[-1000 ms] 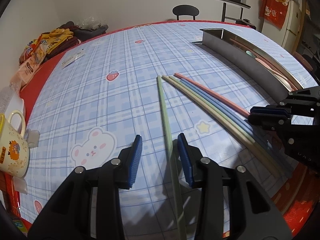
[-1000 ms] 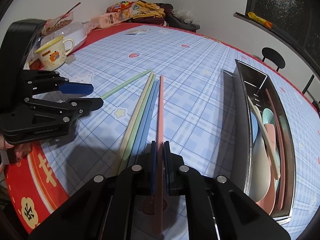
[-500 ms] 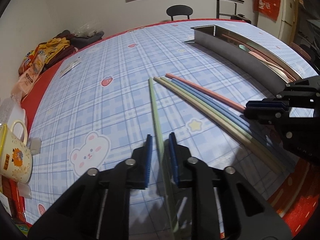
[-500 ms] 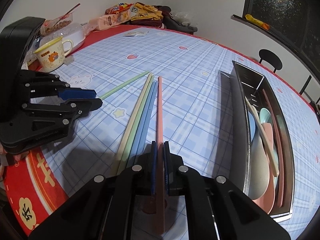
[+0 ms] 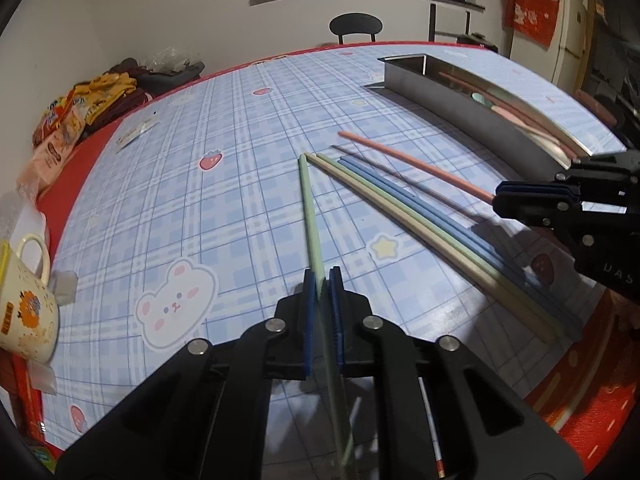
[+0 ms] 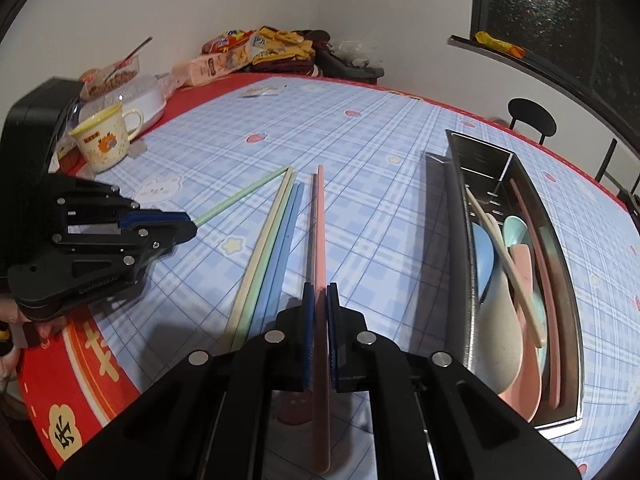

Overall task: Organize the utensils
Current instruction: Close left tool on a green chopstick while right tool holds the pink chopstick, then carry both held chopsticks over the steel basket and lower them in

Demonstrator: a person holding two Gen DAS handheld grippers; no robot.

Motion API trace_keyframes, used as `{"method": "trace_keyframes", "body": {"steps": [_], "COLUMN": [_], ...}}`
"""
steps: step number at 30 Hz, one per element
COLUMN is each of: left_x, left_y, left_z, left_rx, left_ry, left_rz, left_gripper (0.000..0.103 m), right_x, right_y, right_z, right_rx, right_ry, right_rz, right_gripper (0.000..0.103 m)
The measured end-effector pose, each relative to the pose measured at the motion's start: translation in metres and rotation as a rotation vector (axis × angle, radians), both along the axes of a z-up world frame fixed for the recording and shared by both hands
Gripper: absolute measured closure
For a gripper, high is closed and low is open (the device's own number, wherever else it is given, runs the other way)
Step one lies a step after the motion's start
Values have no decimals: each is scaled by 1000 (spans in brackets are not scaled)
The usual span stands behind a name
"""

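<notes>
My left gripper (image 5: 321, 276) has its jaws closing, and the blue pads press on the near part of a pale green chopstick (image 5: 310, 208), which points away across the checked tablecloth. My right gripper (image 6: 320, 290) is shut on a pink chopstick (image 6: 320, 232), held slightly above the cloth with its shadow beside it. Between the two lie a cream-green pair and a blue pair of chopsticks (image 6: 276, 240) side by side. A long steel tray (image 6: 456, 240) on the right holds spoons and a pink chopstick. In the right wrist view the left gripper (image 6: 188, 226) shows at the left.
A cream mug (image 6: 104, 140) and a white container (image 6: 140, 92) stand at the table's left edge. Snack bags and clothes (image 6: 256, 52) are piled at the far corner. A black chair (image 5: 355, 28) stands behind the table. The red table border runs close under both grippers.
The left gripper's jaws, open around the green chopstick a second ago, have closed onto it. The pink chopstick in the right gripper has drawn a little away from the blue pair.
</notes>
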State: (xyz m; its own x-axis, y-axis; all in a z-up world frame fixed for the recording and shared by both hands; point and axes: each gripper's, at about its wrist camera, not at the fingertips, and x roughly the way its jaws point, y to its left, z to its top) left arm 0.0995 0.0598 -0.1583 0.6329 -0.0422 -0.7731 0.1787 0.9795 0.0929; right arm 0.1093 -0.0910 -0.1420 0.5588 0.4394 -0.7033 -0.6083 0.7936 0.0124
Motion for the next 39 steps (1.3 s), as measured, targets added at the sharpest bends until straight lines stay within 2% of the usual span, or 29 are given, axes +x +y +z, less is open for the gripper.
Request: {"method": "trace_keyframes", "body": {"steps": [7, 9, 15, 17, 19, 22, 28, 32, 39], "left_x": [-6, -7, -9, -7, -8, -9, -1, 15, 61], "left_y": [33, 40, 49, 56, 65, 67, 47, 17, -48], "left_z": [7, 7, 11, 13, 17, 28, 47, 59, 58], "left_rx": [-226, -267, -308, -344, -435, -525, -670, -716, -842], "left_ry": [-23, -24, -32, -25, -20, -34, -44, -65, 10], "left_rz": [19, 43, 70, 91, 116, 122, 111, 105, 49], "left_gripper": [93, 93, 93, 93, 93, 93, 93, 93, 93], "right_x": [0, 0, 0, 1, 5, 12, 40, 56, 78], "right_y": [-6, -8, -14, -18, -25, -35, -71, -93, -132], "right_z": [3, 4, 7, 8, 8, 9, 31, 43, 31], "right_rx": [48, 61, 101, 121, 162, 238, 460, 480, 492], "right_ry": [-2, -1, -4, 6, 29, 80, 177, 110, 131], "right_rz": [-5, -7, -8, -10, -12, -19, -59, -140, -239], "right_gripper": [96, 96, 96, 96, 96, 96, 96, 96, 96]}}
